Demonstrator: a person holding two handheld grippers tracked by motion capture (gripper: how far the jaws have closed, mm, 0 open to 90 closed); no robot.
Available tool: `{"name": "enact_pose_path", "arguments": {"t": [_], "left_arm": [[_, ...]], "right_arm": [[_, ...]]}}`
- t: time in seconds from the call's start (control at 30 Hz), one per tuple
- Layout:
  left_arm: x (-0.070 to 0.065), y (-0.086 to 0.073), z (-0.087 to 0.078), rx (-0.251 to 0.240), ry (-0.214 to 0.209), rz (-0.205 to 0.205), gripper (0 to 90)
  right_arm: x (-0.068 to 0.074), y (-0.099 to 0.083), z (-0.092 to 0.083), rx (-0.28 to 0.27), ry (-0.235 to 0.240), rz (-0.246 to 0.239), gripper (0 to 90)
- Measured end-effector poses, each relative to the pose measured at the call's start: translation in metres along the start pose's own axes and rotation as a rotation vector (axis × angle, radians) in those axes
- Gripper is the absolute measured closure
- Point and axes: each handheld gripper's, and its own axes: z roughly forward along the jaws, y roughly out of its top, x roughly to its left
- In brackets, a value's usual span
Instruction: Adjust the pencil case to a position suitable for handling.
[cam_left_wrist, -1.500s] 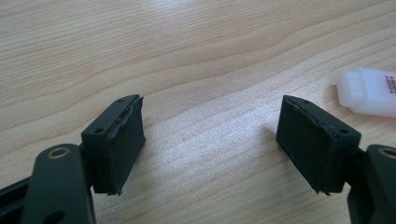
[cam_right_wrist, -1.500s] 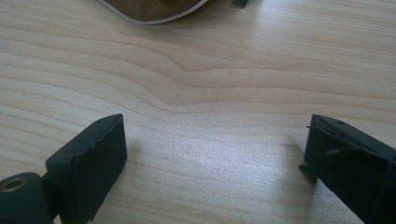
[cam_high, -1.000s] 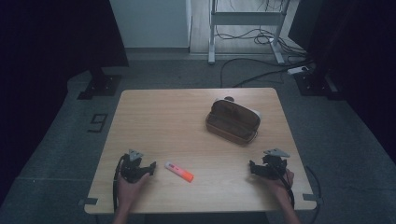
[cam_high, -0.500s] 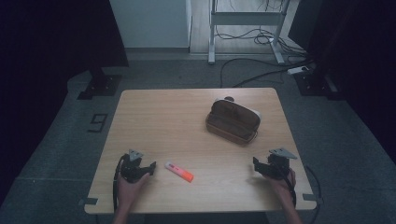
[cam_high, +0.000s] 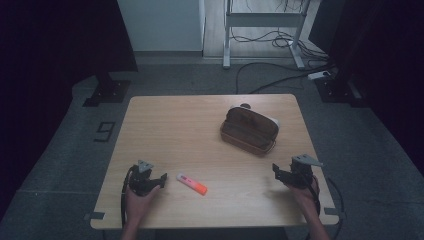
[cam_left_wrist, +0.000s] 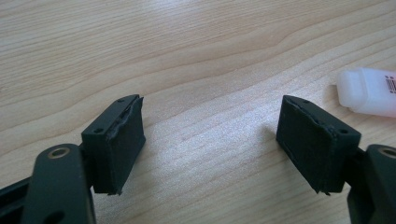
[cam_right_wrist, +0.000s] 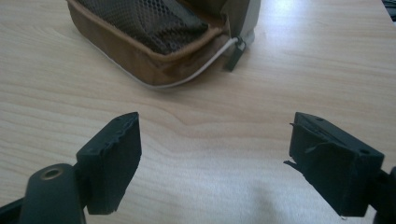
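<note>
An orange and white marker (cam_high: 191, 183) lies on the wooden table (cam_high: 200, 125) near the front. Just left of it rests my left gripper (cam_high: 162, 180), open and empty; in the left gripper view the marker's white end (cam_left_wrist: 369, 91) sits beyond the right jaw of the gripper (cam_left_wrist: 210, 121). A brown pouch (cam_high: 249, 130) lies unzipped at the back right, showing its mesh lining (cam_right_wrist: 154, 32). My right gripper (cam_high: 276, 171) is at the front right, pointing toward the pouch. Its jaws (cam_right_wrist: 215, 135) have just been closing a little but still stand wide apart with nothing between them.
The table's right edge (cam_high: 320, 180) runs close to the right hand. Off the table, cables (cam_high: 270, 80) lie on the grey floor below a metal desk frame (cam_high: 260, 20) at the back. Dark stands flank both sides.
The right hand and its gripper have shifted slightly toward the table's right edge. The left gripper, marker and pouch stay where they were.
</note>
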Motion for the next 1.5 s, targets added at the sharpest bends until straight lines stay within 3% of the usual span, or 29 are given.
{"name": "enact_pose_path", "arguments": {"t": [0.23, 0.67, 1.23, 1.5], "left_arm": [[0.000, 0.000, 0.000, -0.001, 0.000, -0.001, 22.9], [0.000, 0.000, 0.000, -0.001, 0.000, -0.001, 22.9], [-0.001, 0.000, 0.000, 0.000, 0.002, -0.002, 23.1], [-0.001, 0.000, 0.000, 0.000, 0.000, 0.000, 23.1]], "right_arm": [[-0.002, 0.016, 0.001, -0.039, 0.013, 0.004, 19.6], [0.008, 0.051, -0.001, -0.084, 0.039, -0.015, 22.4], [0.015, 0.085, 0.005, -0.081, 0.037, -0.044, 25.4], [0.017, 0.092, 0.019, -0.072, 0.040, -0.066, 27.3]]}}
